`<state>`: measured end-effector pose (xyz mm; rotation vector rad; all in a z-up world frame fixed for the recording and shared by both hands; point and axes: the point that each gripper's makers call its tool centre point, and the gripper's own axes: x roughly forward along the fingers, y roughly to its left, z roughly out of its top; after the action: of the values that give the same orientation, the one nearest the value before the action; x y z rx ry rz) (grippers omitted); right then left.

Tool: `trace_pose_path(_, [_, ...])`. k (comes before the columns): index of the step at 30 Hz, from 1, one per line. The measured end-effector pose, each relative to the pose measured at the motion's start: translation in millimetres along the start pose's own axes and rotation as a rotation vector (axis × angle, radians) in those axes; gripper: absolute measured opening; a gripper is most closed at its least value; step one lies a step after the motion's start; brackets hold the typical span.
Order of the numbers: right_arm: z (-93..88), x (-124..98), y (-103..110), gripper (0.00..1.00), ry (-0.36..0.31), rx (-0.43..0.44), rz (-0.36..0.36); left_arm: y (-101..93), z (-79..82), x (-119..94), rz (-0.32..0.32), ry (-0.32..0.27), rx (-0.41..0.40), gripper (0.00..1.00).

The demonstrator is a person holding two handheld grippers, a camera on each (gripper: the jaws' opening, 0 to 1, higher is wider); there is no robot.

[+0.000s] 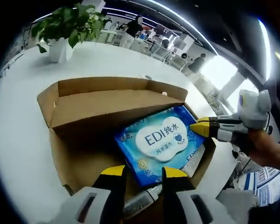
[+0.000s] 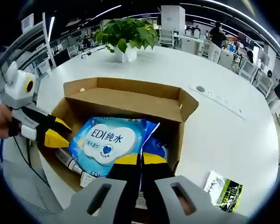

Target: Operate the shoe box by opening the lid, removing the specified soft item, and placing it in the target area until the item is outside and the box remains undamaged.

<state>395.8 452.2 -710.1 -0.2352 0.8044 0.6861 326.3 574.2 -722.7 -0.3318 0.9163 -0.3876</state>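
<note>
Shoe box (image 1: 98, 112): plain brown cardboard, matt, raw-cut flap edges. Inside box, wet-wipe pack (image 1: 161, 142): soft plastic film, glossy, blue with white label. Table (image 2: 224, 121) under box: smooth white, slight sheen. Beside box, small sachet (image 2: 225, 187): shiny printed foil-like wrapper.

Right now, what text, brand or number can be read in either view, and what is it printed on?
"EDI纯水": white panel on the blue wipes pack inside the cardboard box.
Smaller print under it and along the pack's edges: too blurred to read.
Green-and-white packet on the white table: print too small to read.
Items under the pack: no readable text.
</note>
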Motion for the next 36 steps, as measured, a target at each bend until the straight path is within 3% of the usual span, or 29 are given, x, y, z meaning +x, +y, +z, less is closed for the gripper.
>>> trace_pose_path(8, [-5.7,-3,-7,0.0,0.003,0.026,-0.004,5.5,-6.9,13,0.012,0.052,-0.014,0.3])
trace_pose_path(15, [-12.2,-3,-11,0.0,0.003,0.069,-0.002,-2.1,-9.1,24,-0.03,0.063,-0.06,0.29])
trace_pose_path(17, [-13.6,-3,-10,0.0,0.001,0.082,0.0,-9.8,-7.6,26,-0.073,0.057,-0.084,0.22])
trace_pose_path(19, [-15.6,-3,-11,0.0,0.0,0.109,0.007,-9.4,-7.6,28,-0.062,0.059,-0.063,0.19])
trace_pose_path(22, [-15.8,-4,-11,0.0,-0.021,0.174,0.025,-9.4,-6.1,26,-0.06,0.053,-0.059,0.12])
trace_pose_path(25, [-16.7,-6,-10,0.0,-0.027,0.167,0.029,-11.4,-4.5,23,-0.064,0.042,-0.065,0.08])
trace_pose_path(36, [-10.6,-14,-9,0.0,-0.065,0.22,0.044,-21.6,10.7,10,-0.052,0.011,-0.005,0.05])
